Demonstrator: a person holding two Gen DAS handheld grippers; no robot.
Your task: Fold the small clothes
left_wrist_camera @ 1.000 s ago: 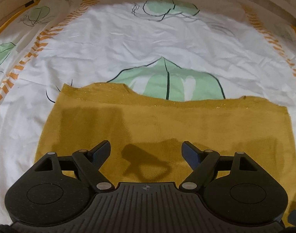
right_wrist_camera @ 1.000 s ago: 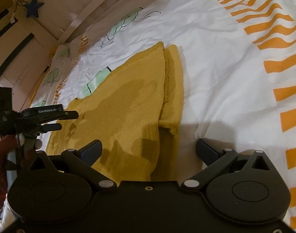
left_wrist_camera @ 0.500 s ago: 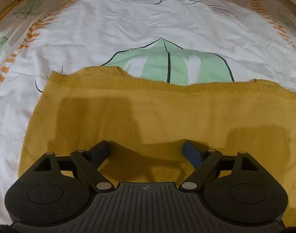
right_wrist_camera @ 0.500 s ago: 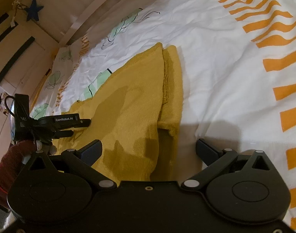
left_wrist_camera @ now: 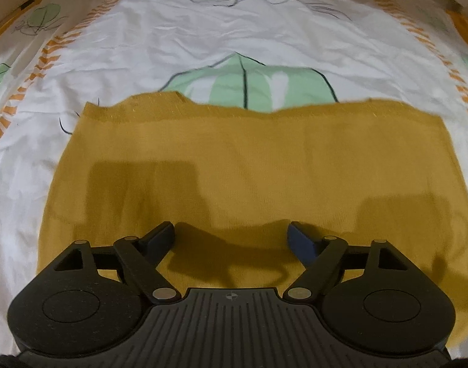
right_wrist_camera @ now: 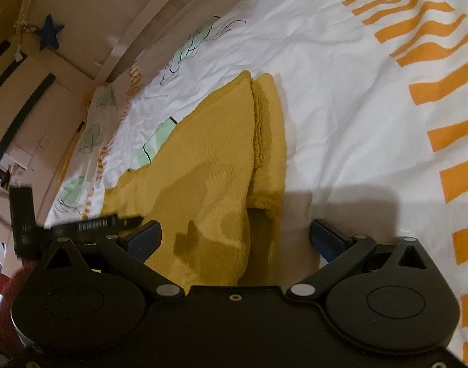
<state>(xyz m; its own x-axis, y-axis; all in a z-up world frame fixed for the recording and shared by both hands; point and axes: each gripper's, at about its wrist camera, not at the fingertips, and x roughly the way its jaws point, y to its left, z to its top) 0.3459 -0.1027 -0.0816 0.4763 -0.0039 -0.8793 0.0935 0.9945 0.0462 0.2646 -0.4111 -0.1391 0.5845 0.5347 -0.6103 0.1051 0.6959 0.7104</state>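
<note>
Your left gripper (left_wrist_camera: 230, 234) is over the near part of the mustard-yellow garment (left_wrist_camera: 249, 165), pointing steeply down. Jaws are spread wide and closing a little right now; only flat cloth shows in the gap and the pads aren't pinching anything. Can't tell whether the tips touch the fabric.

Your right gripper (right_wrist_camera: 235, 234) is also spread wide, nothing gripped. Its gap straddles the garment's right side: the left pad is over the top layer, the right pad over the bare bedsheet (right_wrist_camera: 341, 98) just past the garment's edge.

The garment lies flat on the sheet, which is white with green leaf prints and orange stripes. In the left wrist view its far edge is uneven and cuts across a large green leaf (left_wrist_camera: 249, 87). In the right wrist view it's layered: a wide upper panel with a narrower strip (right_wrist_camera: 272, 132) sticking out beside it on the side toward the orange stripes, a seam running between them.

Your left gripper's body shows at the left edge of the right wrist view, above the garment's left side. A dark blue star (right_wrist_camera: 49, 31) hangs on the wall beyond the bed.
</note>
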